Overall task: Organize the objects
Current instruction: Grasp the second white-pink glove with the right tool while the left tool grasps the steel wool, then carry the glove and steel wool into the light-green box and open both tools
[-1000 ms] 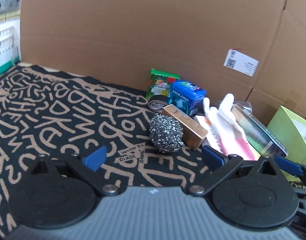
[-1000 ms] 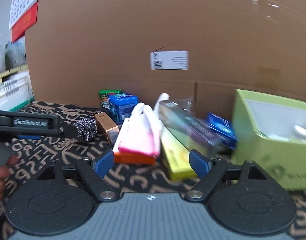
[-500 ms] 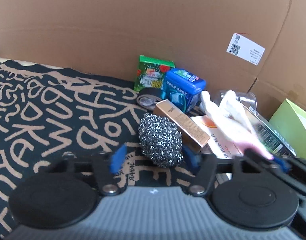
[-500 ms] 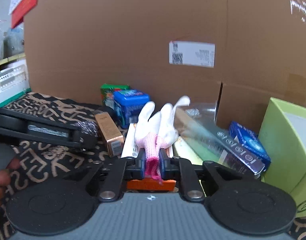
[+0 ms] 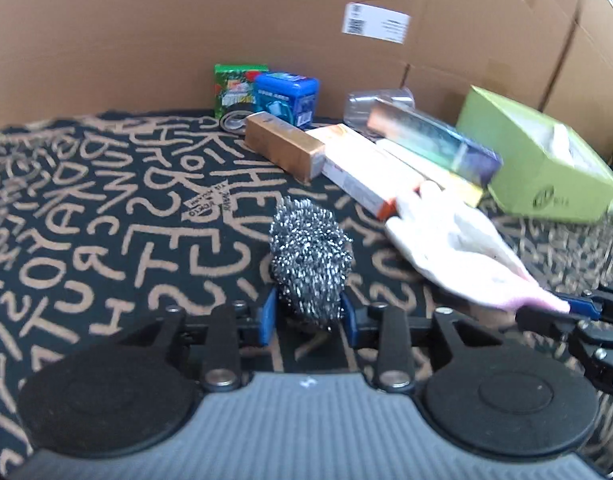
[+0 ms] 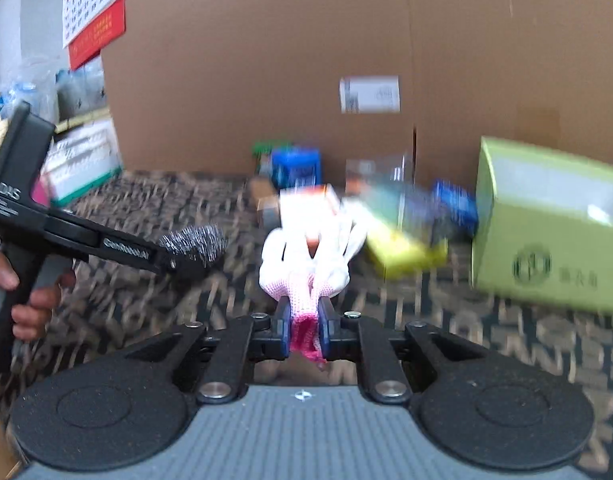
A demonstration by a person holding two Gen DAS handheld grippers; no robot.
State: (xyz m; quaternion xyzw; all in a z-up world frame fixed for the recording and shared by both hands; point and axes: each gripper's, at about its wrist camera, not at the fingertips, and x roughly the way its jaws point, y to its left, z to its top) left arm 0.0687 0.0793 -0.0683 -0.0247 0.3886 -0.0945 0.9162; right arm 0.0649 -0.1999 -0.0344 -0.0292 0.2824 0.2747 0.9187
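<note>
My left gripper [image 5: 306,314] is shut on a steel wool scourer [image 5: 309,256] and holds it above the patterned cloth [image 5: 106,208]. In the right wrist view the scourer [image 6: 196,244] sits at the tip of the left gripper, to the left. My right gripper [image 6: 304,326] is shut on the pink cuff of a white knit glove [image 6: 306,264] and holds it lifted. The glove [image 5: 458,244] also shows at right in the left wrist view, hanging from the right gripper's blue pads.
A green open box [image 5: 546,168] stands at the right. Several boxes lie in a cluster at the back: a gold one [image 5: 282,146], a white-orange one [image 5: 362,168], a blue tin [image 5: 286,96], a green packet [image 5: 232,88]. A cardboard wall [image 5: 266,20] closes the back.
Both grippers closed: the left on the scourer, the right on the glove. Both then lifted and pulled back from the cluster of boxes, carrying their objects.
</note>
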